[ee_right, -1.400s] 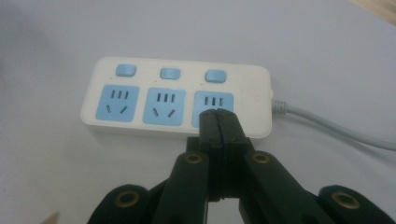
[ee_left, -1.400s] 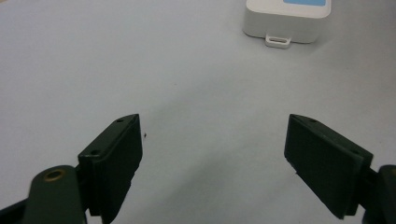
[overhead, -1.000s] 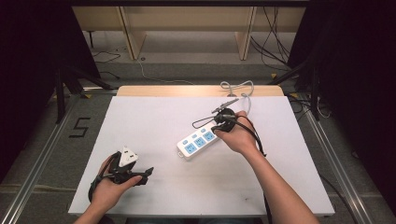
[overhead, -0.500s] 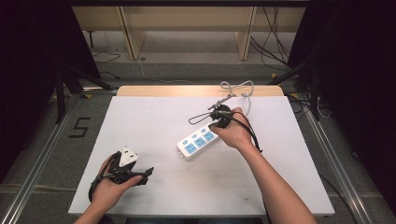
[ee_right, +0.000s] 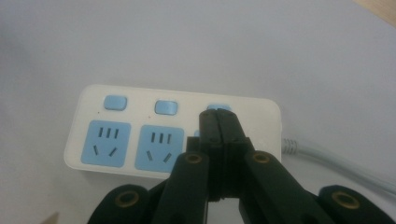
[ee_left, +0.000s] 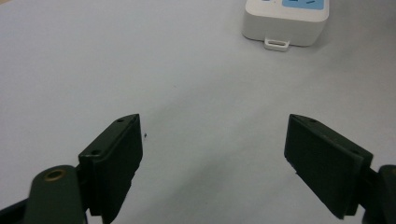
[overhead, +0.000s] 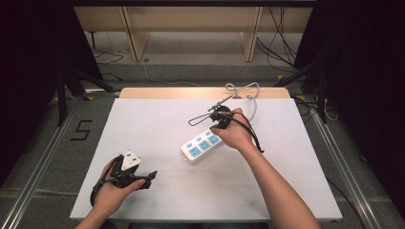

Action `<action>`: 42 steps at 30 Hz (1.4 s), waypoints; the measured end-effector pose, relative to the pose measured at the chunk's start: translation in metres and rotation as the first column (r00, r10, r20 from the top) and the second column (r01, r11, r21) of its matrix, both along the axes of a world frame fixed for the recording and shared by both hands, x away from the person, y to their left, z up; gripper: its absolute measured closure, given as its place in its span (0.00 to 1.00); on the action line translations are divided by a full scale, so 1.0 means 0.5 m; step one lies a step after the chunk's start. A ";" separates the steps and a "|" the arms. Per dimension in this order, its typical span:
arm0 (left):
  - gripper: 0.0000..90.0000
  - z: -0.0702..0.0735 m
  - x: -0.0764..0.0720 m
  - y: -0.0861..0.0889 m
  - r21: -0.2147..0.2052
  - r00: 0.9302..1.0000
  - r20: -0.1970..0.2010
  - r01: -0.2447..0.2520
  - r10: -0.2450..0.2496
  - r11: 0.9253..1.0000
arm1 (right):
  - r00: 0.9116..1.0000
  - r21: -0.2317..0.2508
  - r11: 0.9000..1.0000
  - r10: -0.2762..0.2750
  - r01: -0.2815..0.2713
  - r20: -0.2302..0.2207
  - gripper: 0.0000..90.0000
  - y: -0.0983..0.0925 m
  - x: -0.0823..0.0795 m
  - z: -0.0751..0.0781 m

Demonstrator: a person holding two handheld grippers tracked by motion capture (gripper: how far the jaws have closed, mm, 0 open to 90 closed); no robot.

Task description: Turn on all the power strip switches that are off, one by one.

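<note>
Left claw [overhead: 143, 177] idles lower left of the worktop [overhead: 157, 124], jaws spread, empty. Power strip [overhead: 203, 145] lies centre frame. My right claw [ee_right: 218, 122], jaws pressed together, tip over the third switch [ee_right: 218, 108]. Risk: an off-centre press skids the strip or slips off.

Lighting even, overhead; table [overhead: 157, 124] bright, surroundings at frame edges dark. Shadows soft, faint. No glare. Both gripper views slightly soft; near jaws blurred at bottom.

Power strip [overhead: 202, 146] on table [overhead: 157, 124], right of centre.
</note>
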State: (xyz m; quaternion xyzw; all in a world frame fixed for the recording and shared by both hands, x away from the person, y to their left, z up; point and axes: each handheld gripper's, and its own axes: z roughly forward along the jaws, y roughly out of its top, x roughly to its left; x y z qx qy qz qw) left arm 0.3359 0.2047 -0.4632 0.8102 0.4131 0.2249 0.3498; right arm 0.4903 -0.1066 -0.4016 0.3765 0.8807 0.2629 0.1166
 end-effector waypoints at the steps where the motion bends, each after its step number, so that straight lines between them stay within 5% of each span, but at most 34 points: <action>1: 0.21 0.000 0.000 -0.001 -0.002 1.000 0.001 0.000 0.000 1.000 | 1.000 -0.003 1.000 -0.002 0.002 -0.002 1.00 0.001 0.001 0.000; 42: 0.22 -0.001 0.001 -0.001 -0.009 1.000 -0.002 0.004 -0.004 1.000 | 0.998 -0.064 0.998 -0.016 0.013 -0.057 1.00 0.042 0.057 -0.041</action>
